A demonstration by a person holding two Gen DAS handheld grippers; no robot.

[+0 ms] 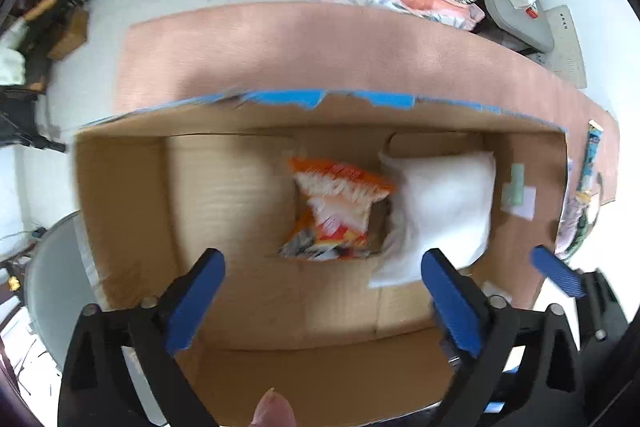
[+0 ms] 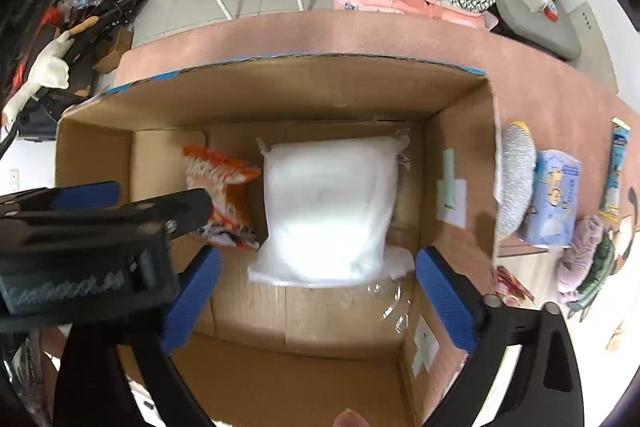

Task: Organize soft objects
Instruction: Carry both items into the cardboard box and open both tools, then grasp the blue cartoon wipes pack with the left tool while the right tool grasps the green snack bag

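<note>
Both grippers, left (image 1: 322,301) and right (image 2: 316,297), hovering jaws wide and empty over the cardboard box (image 2: 280,91). White pillow (image 2: 330,207) and orange snack bag (image 2: 222,199) down inside, touching. Next, probably out right for the tissue pack (image 2: 554,197) beside the box.

The left gripper (image 2: 72,223) hides part of the blurred orange packet (image 2: 224,187) inside the cardboard box (image 2: 280,95).

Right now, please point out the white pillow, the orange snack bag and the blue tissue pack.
white pillow (image 2: 332,203), right wrist view, middle of its top face.
orange snack bag (image 1: 340,203), left wrist view, centre of the bag.
blue tissue pack (image 2: 554,197), right wrist view, its printed front.
</note>
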